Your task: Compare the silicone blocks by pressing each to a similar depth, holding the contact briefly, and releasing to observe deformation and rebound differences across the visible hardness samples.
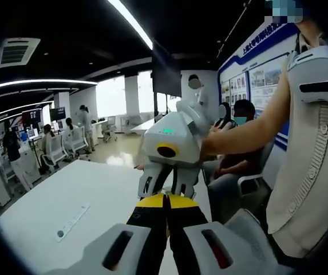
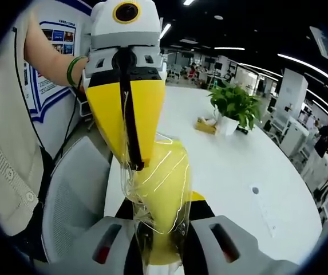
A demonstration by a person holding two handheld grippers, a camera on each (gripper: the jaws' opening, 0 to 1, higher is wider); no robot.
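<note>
A yellow silicone block in a clear plastic wrap stands between my right gripper's jaws, which are shut on it. My left gripper comes down from the top of the right gripper view with its yellow jaws pressed together, and their tips meet the wrap's upper edge. In the left gripper view my left gripper has its jaws shut, tips right against the right gripper, which faces the camera. Both are held up above the white table.
A potted plant and a small box stand far out on the table. A grey mesh chair is at its edge. A person's beige top is close by, and a seated person is behind.
</note>
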